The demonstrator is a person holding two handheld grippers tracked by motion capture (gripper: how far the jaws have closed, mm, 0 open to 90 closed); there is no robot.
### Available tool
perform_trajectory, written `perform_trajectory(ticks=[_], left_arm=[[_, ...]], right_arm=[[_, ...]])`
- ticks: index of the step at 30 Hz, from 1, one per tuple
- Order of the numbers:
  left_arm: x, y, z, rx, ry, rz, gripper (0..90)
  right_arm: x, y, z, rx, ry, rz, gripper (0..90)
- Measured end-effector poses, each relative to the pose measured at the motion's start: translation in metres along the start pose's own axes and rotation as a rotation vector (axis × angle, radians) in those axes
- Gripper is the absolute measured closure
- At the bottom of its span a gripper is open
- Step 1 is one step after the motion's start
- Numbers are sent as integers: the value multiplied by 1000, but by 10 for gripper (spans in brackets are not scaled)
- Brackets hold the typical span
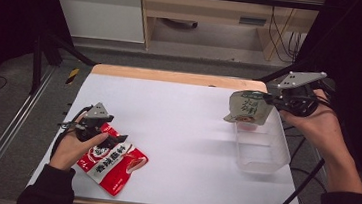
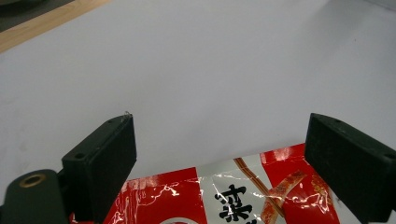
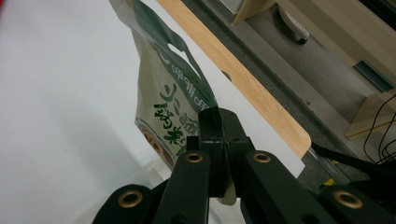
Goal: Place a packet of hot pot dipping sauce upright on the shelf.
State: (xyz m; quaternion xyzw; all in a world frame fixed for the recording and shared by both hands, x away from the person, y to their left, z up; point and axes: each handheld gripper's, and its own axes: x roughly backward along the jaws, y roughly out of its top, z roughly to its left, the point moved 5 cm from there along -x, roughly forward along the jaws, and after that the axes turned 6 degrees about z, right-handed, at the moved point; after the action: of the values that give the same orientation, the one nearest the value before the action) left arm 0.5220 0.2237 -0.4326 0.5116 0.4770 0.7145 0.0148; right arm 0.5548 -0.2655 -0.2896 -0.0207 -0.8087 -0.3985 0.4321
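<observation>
A clear plastic bin [image 1: 261, 150] sits just below the right gripper [image 1: 273, 101], clamped on a green pouch [image 1: 249, 107]; left gripper [image 1: 117, 138], jaws apart, rests over a red packet [image 1: 113, 163].

1. The red pouch [image 1: 113, 161] lying at the lower left of the high view, under my left tool [image 1: 97, 124], carries a white band with large black Chinese characters running along it; at this size I cannot read them there.
2. In the left gripper view the same red pouch [image 2: 224, 196] shows, at the bottom centre, the top of one black character, which looks like 菜; the rest is cut off by the frame edge.
3. The beige pouch [image 1: 249, 107] pinched in my right tool [image 1: 275, 102], at the upper right of the high view, bears dark green brush-style characters, too small to read.
4. In the right gripper view that beige pouch [image 3: 173, 107] shows green Chinese characters in rows, tilted and sideways; I cannot make them out.
</observation>
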Motion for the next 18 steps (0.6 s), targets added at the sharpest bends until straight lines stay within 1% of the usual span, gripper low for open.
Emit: perform_trajectory(ticks=[4, 7, 11, 18], left_arm=[[0, -1, 0, 2, 4, 4, 94], [-2, -2, 0, 0, 4, 12, 94], [-3, -3, 2, 2, 6, 20, 94], [-4, -7, 5, 15, 9, 28, 94]], right_arm=[[-4, -10, -10, -12, 4, 2, 900], [-7, -17, -16, -11, -2, 11, 900], [-13, -24, -22, -4, -2, 28, 900], [-20, -35, -29, -18, 5, 31, 900]])
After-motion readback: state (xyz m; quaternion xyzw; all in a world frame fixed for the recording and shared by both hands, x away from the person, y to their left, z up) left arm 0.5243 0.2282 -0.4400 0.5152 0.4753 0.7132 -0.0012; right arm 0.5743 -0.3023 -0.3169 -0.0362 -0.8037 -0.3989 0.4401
